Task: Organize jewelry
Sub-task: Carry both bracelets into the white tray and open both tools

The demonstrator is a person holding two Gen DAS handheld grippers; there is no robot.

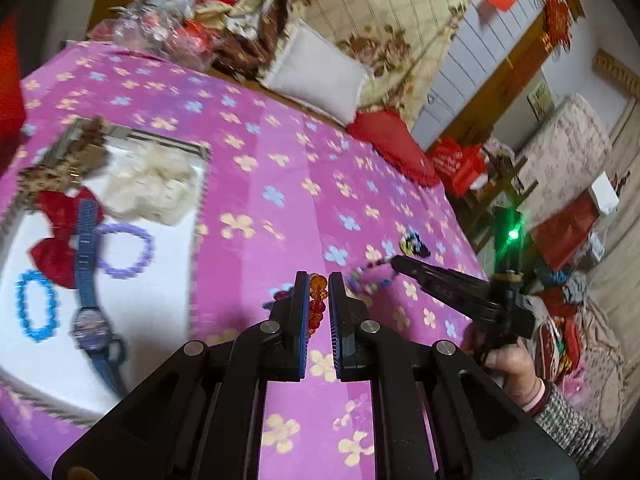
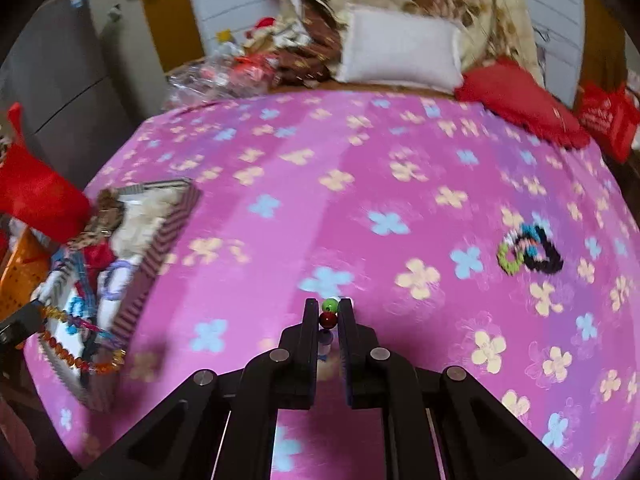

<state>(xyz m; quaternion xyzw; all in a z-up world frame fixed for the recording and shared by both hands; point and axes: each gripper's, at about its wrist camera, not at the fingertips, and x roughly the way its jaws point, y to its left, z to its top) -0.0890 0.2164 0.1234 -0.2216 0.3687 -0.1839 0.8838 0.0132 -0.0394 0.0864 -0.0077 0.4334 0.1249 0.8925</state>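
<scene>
My left gripper (image 1: 319, 278) is shut on an amber bead bracelet (image 1: 317, 302) held above the pink flowered bedspread (image 1: 280, 168). The same amber bracelet (image 2: 76, 358) dangles over the tray in the right wrist view. My right gripper (image 2: 329, 306) is shut on a multicoloured bead bracelet (image 2: 329, 316), green and red beads showing between its pads. In the left wrist view the right gripper (image 1: 396, 262) is off to the right with the multicoloured bracelet (image 1: 370, 276) hanging from its tip. The white-lined tray (image 1: 168, 312) lies left of both.
The tray holds a red bow (image 1: 60, 232), a blue watch (image 1: 90, 320), a purple bracelet (image 1: 128, 250), a blue bracelet (image 1: 36, 306) and a cream scrunchie (image 1: 152, 184). Colourful hair ties (image 2: 528, 252) lie on the bedspread. Pillows (image 2: 400, 52) and red bags line the far edge.
</scene>
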